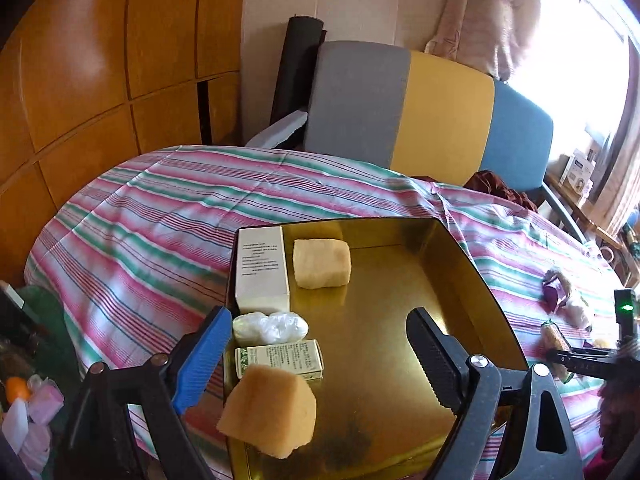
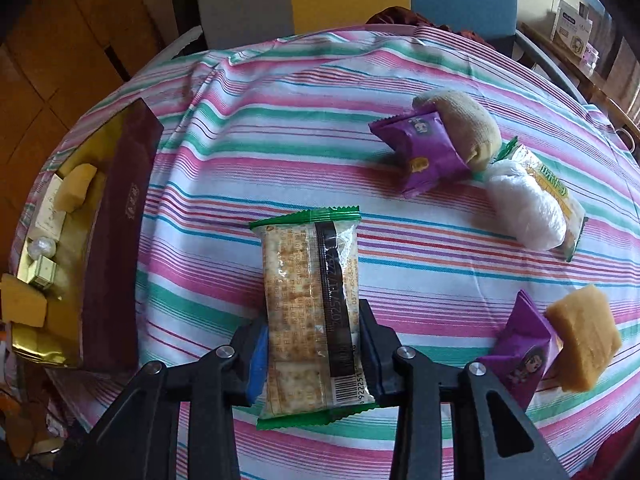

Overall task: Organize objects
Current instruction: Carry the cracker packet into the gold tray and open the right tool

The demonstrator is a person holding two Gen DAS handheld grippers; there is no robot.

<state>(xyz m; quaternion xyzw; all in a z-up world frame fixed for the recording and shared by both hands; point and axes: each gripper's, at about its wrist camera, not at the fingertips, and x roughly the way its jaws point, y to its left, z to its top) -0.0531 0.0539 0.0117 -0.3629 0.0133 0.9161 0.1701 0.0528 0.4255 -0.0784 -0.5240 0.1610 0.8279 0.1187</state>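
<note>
Tin (image 1: 460, 264) right half bare; boxes (image 1: 262, 268), sponges (image 1: 322, 263) crowd left wall; cloth (image 2: 280, 160) between open

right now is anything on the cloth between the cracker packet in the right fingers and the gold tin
Nothing visible: the striped cloth between the cracker packet and the gold tin is bare; only the tin's near wall stands between.

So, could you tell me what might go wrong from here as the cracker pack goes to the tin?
1. The right claw pinches the cracker pack near one end, so the pack could swing or slip, and the crackers could crack.
2. The gold tin has its left side crowded; the sponge wedge overhangs the near rim and could be knocked out.
</note>
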